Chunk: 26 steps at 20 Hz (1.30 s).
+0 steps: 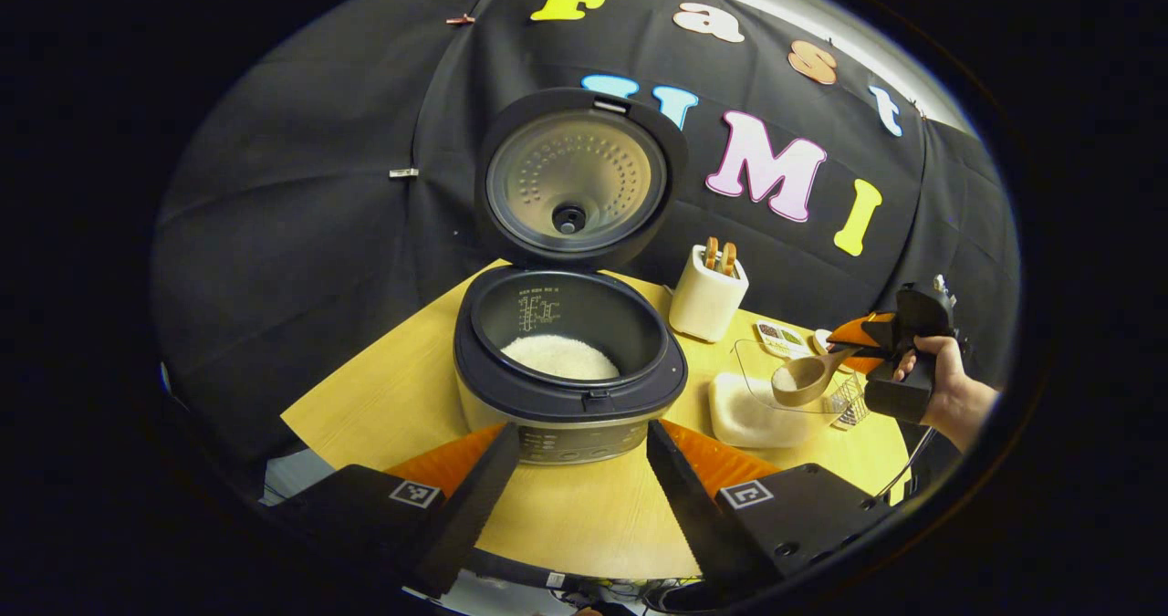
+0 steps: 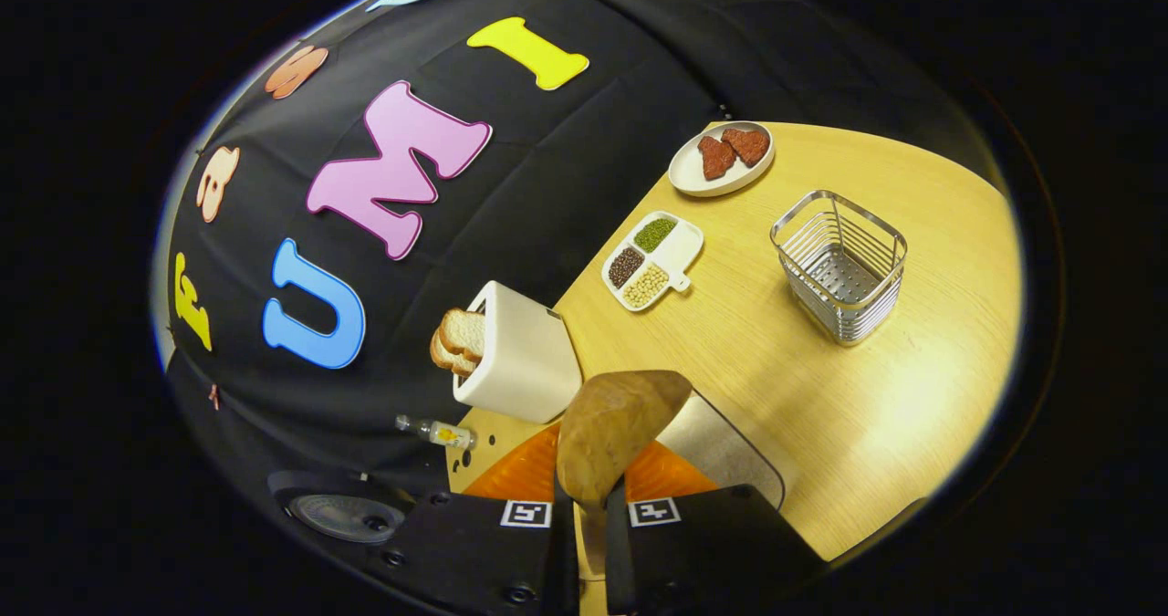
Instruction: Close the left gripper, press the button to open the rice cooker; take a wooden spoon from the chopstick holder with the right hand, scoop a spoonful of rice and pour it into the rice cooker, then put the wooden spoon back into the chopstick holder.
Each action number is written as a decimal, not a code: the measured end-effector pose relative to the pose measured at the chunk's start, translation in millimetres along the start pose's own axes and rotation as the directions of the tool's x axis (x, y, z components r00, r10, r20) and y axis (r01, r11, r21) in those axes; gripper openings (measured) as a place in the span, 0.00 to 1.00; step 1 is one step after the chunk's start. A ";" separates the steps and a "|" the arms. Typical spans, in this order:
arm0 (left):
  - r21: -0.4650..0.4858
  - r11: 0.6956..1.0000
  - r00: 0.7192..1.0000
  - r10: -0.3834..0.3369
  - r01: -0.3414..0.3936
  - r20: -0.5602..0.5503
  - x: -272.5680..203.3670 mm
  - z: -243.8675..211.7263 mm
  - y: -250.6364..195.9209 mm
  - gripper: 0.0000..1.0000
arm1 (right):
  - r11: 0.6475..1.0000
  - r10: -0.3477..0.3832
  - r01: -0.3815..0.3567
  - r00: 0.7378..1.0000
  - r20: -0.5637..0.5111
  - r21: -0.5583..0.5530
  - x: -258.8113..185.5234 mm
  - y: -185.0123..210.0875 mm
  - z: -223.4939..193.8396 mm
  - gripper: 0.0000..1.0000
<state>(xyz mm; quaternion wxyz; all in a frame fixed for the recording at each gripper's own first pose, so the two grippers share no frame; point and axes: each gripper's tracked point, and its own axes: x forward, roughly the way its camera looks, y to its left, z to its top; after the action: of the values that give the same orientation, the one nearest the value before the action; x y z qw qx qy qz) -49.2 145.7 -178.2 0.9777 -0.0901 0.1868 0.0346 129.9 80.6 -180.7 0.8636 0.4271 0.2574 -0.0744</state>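
Note:
The rice cooker (image 1: 566, 397) stands on the table with its lid (image 1: 570, 178) up and white rice in the pot (image 1: 559, 356). My left gripper (image 1: 579, 433) hovers in front of it, open, with nothing between its fingers. To the right, a hand holds my right gripper (image 1: 899, 342), shut on the handle of a wooden spoon (image 1: 808, 379). The spoon hangs over the clear rice container (image 1: 762, 397), its bowl brown inside. In the right gripper view the spoon (image 2: 611, 429) stands up from my right gripper (image 2: 591, 506). The white chopstick holder (image 2: 520, 351) with wooden utensils is just beyond.
A sectioned dish of beans (image 2: 652, 260), a plate with red pieces (image 2: 721, 160) and a wire basket (image 2: 839, 265) sit on the wooden table (image 2: 821, 397) past the holder. The cooker lid's edge (image 2: 347, 511) shows low at left. The black cloth wall backs the table.

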 end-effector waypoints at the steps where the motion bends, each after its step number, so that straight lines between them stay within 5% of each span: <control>1: -0.002 1.000 1.000 0.003 -0.003 0.009 -3.3 0.6 2.6 0.95 | 1.000 0.016 -0.016 1.000 -0.009 0.009 -1.5 10.2 -0.6 0.16; 9: -0.087 0.995 0.994 0.052 -0.044 0.094 -15.4 24.2 21.7 0.92 | 0.984 0.177 -0.173 0.976 -0.126 0.046 -21.4 111.6 -40.0 0.16; 20: -0.130 0.986 0.990 0.118 -0.107 0.081 -24.0 11.7 67.4 0.95 | 0.960 0.261 -0.278 0.925 -0.277 -0.023 -20.5 197.1 -141.6 0.16; 26: -0.145 0.979 0.986 0.152 -0.141 0.066 -30.2 3.8 90.6 0.95 | 0.871 0.334 -0.413 0.895 -0.297 -0.265 -24.0 239.2 -188.9 0.16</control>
<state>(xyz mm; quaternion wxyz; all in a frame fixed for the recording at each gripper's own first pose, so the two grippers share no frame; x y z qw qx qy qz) -85.0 234.3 -178.2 0.9701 -0.1431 0.1525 0.1229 120.7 374.2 -96.2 0.8815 0.3284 0.2808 0.1906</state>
